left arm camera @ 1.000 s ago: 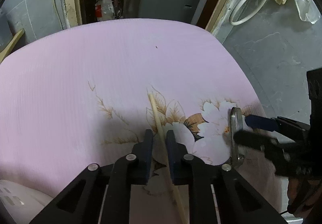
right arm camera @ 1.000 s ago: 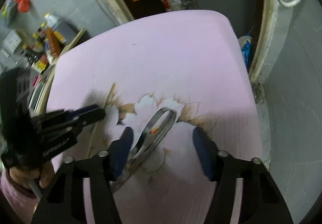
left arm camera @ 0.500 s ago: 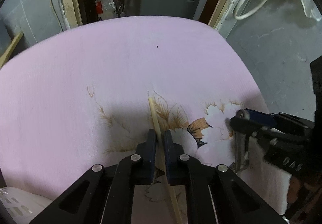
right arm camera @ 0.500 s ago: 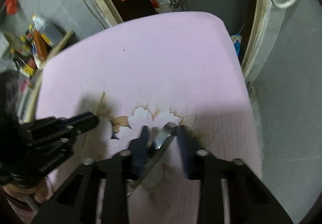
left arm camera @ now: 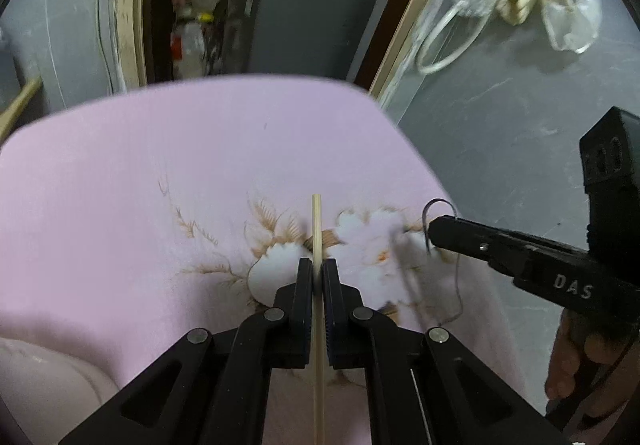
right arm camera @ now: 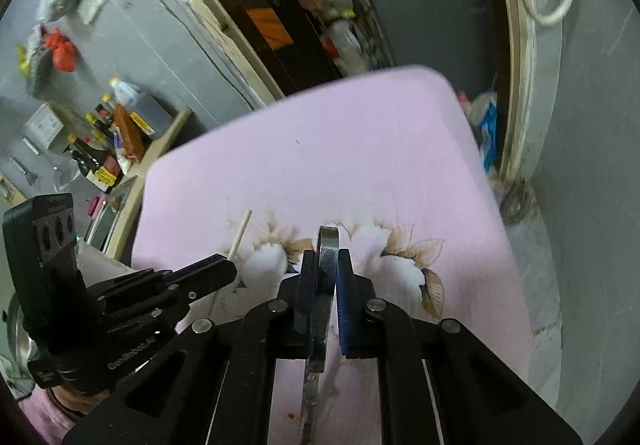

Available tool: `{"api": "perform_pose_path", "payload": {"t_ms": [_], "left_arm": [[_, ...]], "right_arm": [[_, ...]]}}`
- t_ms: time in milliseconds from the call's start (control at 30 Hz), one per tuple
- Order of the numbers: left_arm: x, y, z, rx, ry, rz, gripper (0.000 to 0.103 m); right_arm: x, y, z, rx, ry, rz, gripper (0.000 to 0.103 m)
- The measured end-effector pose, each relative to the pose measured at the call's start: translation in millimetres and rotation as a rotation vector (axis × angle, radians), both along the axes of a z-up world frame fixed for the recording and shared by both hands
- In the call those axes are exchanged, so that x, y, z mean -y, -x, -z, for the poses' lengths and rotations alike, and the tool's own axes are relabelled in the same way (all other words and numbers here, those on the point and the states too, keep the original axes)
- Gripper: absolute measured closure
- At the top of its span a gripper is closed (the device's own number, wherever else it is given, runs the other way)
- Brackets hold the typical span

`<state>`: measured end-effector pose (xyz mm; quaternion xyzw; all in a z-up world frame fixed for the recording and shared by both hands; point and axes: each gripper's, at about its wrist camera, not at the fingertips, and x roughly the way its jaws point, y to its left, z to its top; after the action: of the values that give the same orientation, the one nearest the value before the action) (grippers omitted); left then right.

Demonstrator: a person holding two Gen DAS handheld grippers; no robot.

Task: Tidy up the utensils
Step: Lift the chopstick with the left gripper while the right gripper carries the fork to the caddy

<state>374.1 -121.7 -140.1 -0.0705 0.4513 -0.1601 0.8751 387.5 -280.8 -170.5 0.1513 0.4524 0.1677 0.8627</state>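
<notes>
My left gripper (left arm camera: 318,271) is shut on a pale wooden chopstick (left arm camera: 317,223), held above the pink flowered cloth (left arm camera: 160,173); the stick runs between the fingers and sticks out ahead. It also shows in the right wrist view (right arm camera: 240,233). My right gripper (right arm camera: 326,265) is shut on a metal utensil handle (right arm camera: 328,245), a loop-ended steel piece held edge-on above the cloth. In the left wrist view the right gripper (left arm camera: 436,227) is at the right with the blurred metal loop (left arm camera: 438,205) at its tip.
The pink cloth-covered table (right arm camera: 360,133) ends at a grey wall (left arm camera: 520,125) on the right. A shelf with bottles (right arm camera: 112,133) stands left of the table. A dark cabinet (left arm camera: 304,25) stands behind it. A white bowl edge (left arm camera: 40,385) is at lower left.
Both grippers have closed on their utensils and lifted them off the cloth. The chopstick now points straight ahead; the metal utensil has turned edge-on between the right fingers.
</notes>
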Motion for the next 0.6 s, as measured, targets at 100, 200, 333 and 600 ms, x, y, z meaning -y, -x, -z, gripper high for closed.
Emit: {"api": "perform_pose_path", "payload": {"t_ms": [100,200,333,600], "left_arm": [[-3,17,-18,0.086,0.037,-0.006,0.098],[-9,34,-33,0.160,0.056,-0.014,0.098],[-16,54,-51,0.241,0.074,-0.026,0.098],[-58,90,-105,0.425,0.139,-0.099,0.098]], "right_arm": [[-1,11,-19,0.079,0.032,-0.006,0.096],[1,30,-37,0.160,0.065,-0.008,0.096],[0,53,-67,0.265,0.063,0.001,0.096],[-26,80,-128,0.459,0.027,0.026,0.096]]}}
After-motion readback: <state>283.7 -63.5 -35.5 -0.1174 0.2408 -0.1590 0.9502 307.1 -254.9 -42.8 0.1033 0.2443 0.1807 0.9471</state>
